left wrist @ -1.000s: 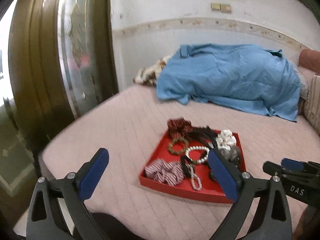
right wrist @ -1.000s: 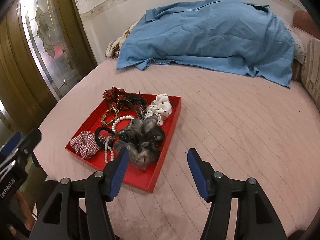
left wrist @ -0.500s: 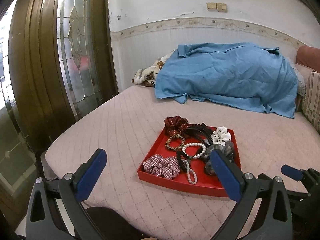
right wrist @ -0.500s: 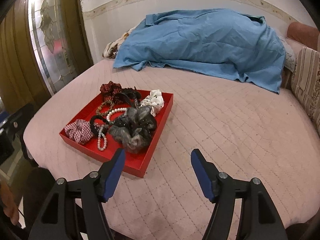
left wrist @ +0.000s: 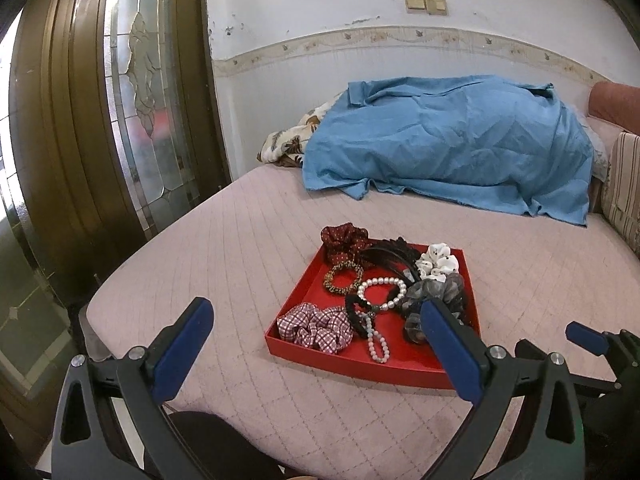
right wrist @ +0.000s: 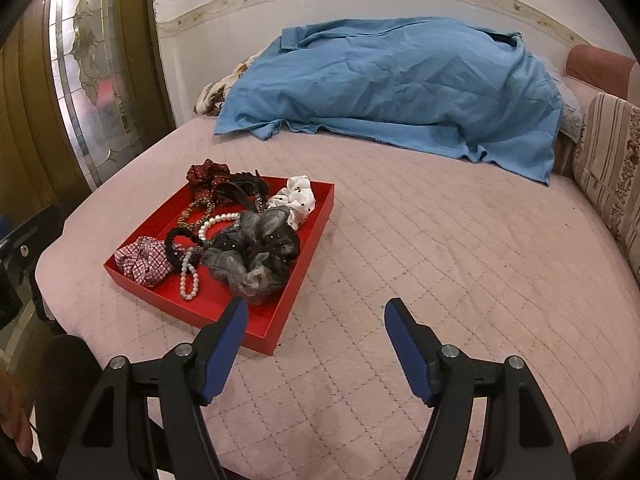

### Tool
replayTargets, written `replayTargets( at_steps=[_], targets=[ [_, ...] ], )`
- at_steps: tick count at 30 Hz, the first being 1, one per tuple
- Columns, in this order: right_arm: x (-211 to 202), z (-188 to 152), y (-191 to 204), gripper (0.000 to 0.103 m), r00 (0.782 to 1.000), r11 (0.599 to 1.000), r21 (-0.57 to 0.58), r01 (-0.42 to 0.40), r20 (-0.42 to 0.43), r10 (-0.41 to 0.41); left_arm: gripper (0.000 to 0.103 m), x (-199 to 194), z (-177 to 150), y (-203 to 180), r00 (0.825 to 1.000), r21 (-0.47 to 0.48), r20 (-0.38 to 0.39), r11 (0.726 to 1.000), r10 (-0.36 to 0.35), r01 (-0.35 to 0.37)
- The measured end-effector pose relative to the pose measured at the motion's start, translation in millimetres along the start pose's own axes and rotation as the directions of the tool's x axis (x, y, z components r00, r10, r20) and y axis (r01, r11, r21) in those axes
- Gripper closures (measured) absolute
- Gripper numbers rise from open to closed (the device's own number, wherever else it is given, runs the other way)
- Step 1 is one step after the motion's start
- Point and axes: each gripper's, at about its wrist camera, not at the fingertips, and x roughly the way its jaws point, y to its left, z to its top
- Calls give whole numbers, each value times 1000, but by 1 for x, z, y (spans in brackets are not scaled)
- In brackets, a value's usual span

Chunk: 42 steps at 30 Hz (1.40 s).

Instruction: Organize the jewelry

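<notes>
Red tray [right wrist: 316, 236] of jewelry sits on the bed [right wrist: 440, 240]; left gripper [left wrist: 316, 322] and right gripper [right wrist: 316, 322] both spread, gripping nothing.

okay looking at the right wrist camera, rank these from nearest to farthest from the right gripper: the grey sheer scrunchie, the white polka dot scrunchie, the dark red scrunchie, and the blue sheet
From the right gripper:
1. Grey sheer scrunchie, near side of the red tray, just ahead and left.
2. White polka dot scrunchie, tray's far right corner.
3. Dark red scrunchie, tray's far left corner.
4. Blue sheet, heaped by the wall.
</notes>
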Motion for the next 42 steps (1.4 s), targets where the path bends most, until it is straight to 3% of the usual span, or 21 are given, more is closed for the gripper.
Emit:
replayTargets(
  at_steps=[11, 18, 42],
  targets=[
    [-4, -2, 4, 24, 1000, 999, -28, 25, 11, -25, 0, 13, -9, -6, 998, 41, -69, 999, 6, -4],
    [-8, -3, 8, 23, 999, 998, -44, 35, 21, -34, 0, 17, -19, -10, 992, 59, -122, 998, -22, 30],
    [-10, -6, 11, 18, 999, 997, -55, 51, 18, -50, 0, 22, -23, -9, 983, 25, -165, 996, -77, 82]
  ],
)
